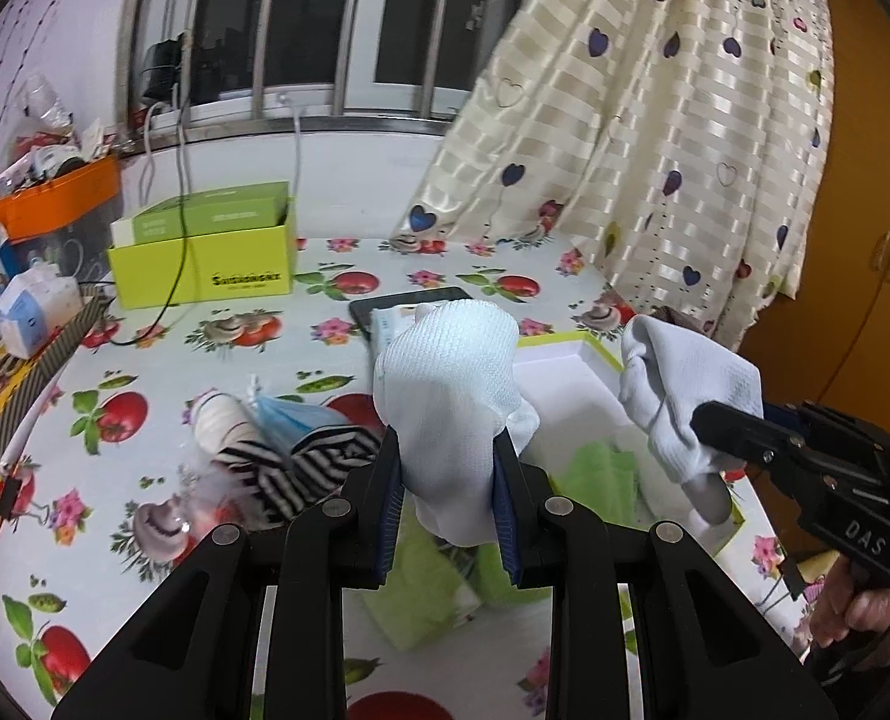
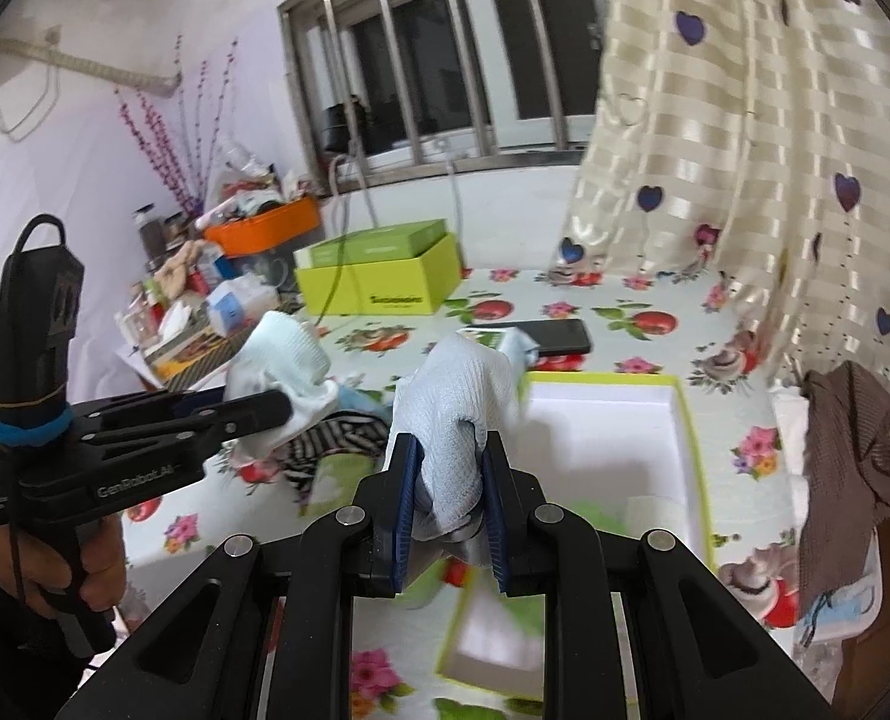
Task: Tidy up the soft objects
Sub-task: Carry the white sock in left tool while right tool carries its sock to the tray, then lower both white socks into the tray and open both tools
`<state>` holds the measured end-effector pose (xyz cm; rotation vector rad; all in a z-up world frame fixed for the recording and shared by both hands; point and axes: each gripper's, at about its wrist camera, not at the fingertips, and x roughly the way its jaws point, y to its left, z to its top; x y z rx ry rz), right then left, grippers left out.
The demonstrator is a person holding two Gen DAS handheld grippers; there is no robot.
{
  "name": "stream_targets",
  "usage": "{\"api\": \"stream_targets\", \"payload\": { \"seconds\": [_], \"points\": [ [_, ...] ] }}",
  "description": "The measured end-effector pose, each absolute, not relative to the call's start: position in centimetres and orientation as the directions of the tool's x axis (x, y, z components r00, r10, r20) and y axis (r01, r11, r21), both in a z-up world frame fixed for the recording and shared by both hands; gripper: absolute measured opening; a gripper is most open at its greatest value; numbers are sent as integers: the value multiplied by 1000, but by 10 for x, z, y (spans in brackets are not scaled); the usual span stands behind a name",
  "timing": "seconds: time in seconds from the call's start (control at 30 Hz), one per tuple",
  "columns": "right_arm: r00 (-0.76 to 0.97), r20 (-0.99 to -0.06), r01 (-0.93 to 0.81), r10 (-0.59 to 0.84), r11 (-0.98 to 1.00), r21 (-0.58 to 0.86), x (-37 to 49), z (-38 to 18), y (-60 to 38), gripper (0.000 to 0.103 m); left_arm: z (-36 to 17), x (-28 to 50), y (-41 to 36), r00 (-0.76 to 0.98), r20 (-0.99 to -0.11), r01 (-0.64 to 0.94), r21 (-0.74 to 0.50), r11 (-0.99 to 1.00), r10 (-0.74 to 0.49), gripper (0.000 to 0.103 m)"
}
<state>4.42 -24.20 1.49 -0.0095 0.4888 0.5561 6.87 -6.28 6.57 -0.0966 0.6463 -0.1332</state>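
A fruit-print table (image 1: 384, 300) runs back to a barred window and a curtain (image 1: 655, 150). In the left wrist view, the left gripper (image 1: 448, 480) has its jaws closed partway on a white sock (image 1: 451, 384), which stands up between the pads, lifted over the near rim of the open tray (image 1: 565, 360). To the right, the right gripper (image 1: 721, 426) pinches a second sock (image 1: 685, 396) above the tray. Striped socks (image 1: 300, 468) and a blue cloth (image 1: 294, 420) wait on the table at the left, and something green (image 1: 601, 468) already lies in the tray.

In the right wrist view, the right gripper (image 2: 448, 480) is clamped on its sock (image 2: 463, 408), just left of the tray (image 2: 685, 420). The left gripper (image 2: 276, 408) holds its sock (image 2: 282, 360) out over the striped pile. A phone (image 2: 547, 336) lies beyond the tray.

The step looks like pairing or loading the two socks. Next, both should come together, descend inside the tray's rim, then release. The tray's white floor offers room; the right table edge and the curtain crowd that side.
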Motion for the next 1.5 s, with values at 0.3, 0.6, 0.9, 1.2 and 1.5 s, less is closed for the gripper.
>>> {"api": "stream_targets", "payload": {
  "seconds": [0.3,0.6,0.9,1.2,1.5],
  "points": [
    [763,-464,-437,450,888,144,68,6,-278,19,63,91,-87,767,-613,147,-124,981,-192,28],
    [743,-509,-403,435,898,179,107,-14,-294,20,57,120,-119,730,-642,205,-120,971,-233,28],
    [708,-557,-389,434,898,205,148,-34,-303,20,33,155,-143,663,-707,215,-135,967,-246,28],
    [659,-620,-364,425,902,232,184,-58,-313,24,8,186,-171,593,-764,242,-129,962,-252,29],
    [699,-601,-305,388,922,240,173,-53,-332,48,-9,198,-181,539,-791,259,-170,951,-289,38]
  ]
}}
